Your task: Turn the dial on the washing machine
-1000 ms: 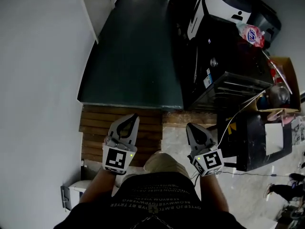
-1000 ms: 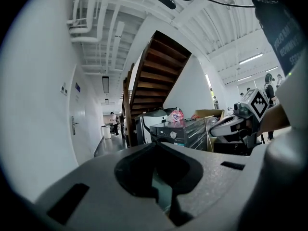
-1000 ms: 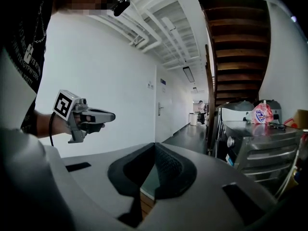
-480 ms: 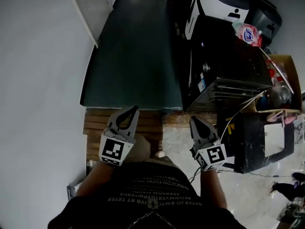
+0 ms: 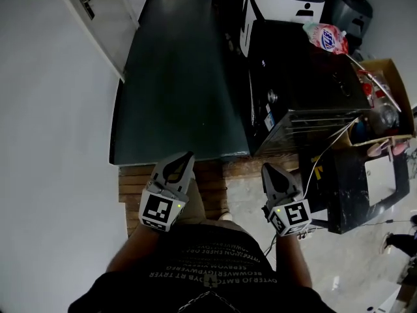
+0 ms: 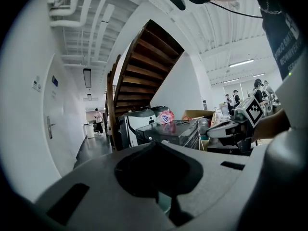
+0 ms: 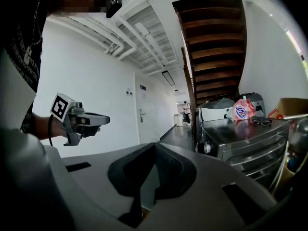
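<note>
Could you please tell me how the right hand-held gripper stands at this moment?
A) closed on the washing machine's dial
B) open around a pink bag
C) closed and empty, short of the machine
C: in the right gripper view, the right hand-held gripper has its jaws together with nothing between them, and the washing machine with its dial stands apart ahead of it.

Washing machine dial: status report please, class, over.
Left tongs shut, empty. Right tongs shut, empty. Dial untouched, tongs short of washing machine. Pink pouch on top, not blocking.
</note>
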`<action>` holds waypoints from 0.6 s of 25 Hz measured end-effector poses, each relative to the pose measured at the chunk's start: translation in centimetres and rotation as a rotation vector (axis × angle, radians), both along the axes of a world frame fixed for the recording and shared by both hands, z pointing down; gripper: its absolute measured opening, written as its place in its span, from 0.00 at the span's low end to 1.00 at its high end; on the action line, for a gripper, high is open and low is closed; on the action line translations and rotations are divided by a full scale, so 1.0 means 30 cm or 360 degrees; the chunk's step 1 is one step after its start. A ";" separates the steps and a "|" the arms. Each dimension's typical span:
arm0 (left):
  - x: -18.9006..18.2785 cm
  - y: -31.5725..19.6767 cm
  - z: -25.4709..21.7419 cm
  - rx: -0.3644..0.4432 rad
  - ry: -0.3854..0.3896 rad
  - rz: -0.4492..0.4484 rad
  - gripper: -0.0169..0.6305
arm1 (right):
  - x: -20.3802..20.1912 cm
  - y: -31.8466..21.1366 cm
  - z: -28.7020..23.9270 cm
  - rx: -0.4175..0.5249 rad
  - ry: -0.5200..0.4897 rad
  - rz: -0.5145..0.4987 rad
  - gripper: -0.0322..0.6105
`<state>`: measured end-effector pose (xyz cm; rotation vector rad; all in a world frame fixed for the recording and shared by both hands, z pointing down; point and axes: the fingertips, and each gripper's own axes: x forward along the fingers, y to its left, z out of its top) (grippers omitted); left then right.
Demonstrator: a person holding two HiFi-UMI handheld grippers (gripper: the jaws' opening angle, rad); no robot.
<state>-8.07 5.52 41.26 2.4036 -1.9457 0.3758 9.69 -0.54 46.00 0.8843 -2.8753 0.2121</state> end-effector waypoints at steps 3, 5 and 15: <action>-0.048 -0.069 0.023 -0.0016 0.0021 0.0018 0.03 | -0.048 -0.045 0.022 -0.0033 0.0023 0.0007 0.05; -0.090 -0.116 0.034 -0.0017 0.0031 0.0025 0.03 | -0.097 -0.073 0.028 -0.0034 0.0040 -0.0003 0.05; -0.372 -0.382 0.103 -0.0054 0.0093 0.0091 0.03 | -0.356 -0.297 0.073 -0.0074 0.0114 0.0105 0.05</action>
